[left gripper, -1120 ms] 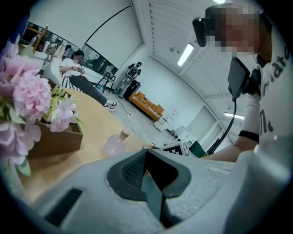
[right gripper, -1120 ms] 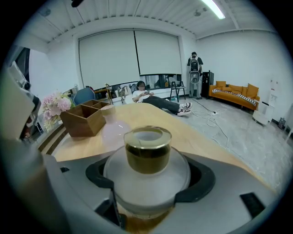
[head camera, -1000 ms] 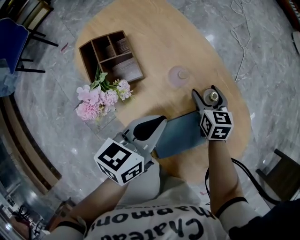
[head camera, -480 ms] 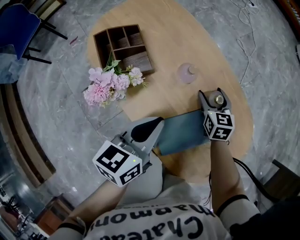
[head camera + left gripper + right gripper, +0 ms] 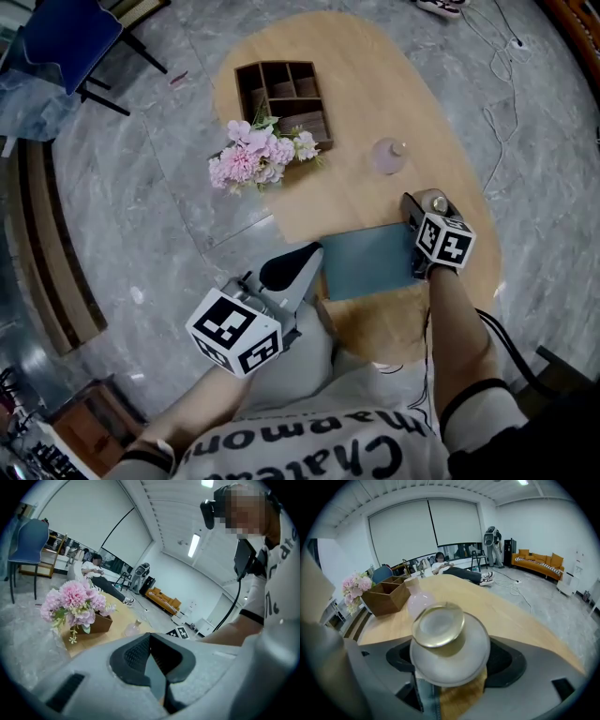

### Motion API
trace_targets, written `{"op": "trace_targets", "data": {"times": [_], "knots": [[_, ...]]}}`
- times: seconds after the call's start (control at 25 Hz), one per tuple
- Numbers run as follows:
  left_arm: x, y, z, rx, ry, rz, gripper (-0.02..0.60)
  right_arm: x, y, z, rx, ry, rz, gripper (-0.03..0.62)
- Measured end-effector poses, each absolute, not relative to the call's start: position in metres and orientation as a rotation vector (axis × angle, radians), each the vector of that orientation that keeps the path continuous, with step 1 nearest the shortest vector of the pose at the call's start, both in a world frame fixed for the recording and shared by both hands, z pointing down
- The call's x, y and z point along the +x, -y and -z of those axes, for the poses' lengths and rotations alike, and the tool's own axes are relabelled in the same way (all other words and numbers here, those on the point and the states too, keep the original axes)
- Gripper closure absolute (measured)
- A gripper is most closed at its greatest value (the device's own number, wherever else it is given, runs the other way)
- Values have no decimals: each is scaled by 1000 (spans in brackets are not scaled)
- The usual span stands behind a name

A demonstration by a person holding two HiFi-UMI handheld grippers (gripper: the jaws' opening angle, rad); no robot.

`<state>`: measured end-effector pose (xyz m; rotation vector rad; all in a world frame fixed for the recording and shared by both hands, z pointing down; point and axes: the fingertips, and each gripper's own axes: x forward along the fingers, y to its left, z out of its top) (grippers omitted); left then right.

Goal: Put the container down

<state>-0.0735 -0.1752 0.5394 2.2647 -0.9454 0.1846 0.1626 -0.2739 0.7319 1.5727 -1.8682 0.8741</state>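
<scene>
My right gripper (image 5: pixel 429 208) is shut on the container (image 5: pixel 438 202), a small frosted round jar with a gold cap. It sits at the right end of a teal mat (image 5: pixel 370 261) on the wooden table (image 5: pixel 366 103). The container (image 5: pixel 440 639) fills the right gripper view between the jaws of the right gripper (image 5: pixel 445 667), over the mat's edge (image 5: pixel 425 700). My left gripper (image 5: pixel 296 263) is at the mat's left edge. In the left gripper view the left gripper (image 5: pixel 152 667) has its jaws closed on a thin teal sheet (image 5: pixel 154 677).
A pink glass bottle (image 5: pixel 389 157) stands just beyond the container. Pink flowers (image 5: pixel 258 159) lie in front of a wooden compartment box (image 5: pixel 286 94) at the far left of the table. A blue chair (image 5: pixel 70 42) and cables (image 5: pixel 497 122) are on the marble floor.
The head view has swung, so the table and its things sit further right in the picture. Both grippers keep their holds and their places by the mat.
</scene>
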Motion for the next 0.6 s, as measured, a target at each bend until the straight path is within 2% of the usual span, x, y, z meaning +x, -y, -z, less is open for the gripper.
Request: {"op": "trace_targets", "data": {"times": [0.28, 0.6], "knots": [[-75, 161, -484, 2280, 1040, -116, 568, 177, 256, -670, 1667, 1836, -941, 247], [-60, 146, -401, 2347, 1088, -51, 568, 177, 207, -544, 1829, 2005, -1156, 249]]}}
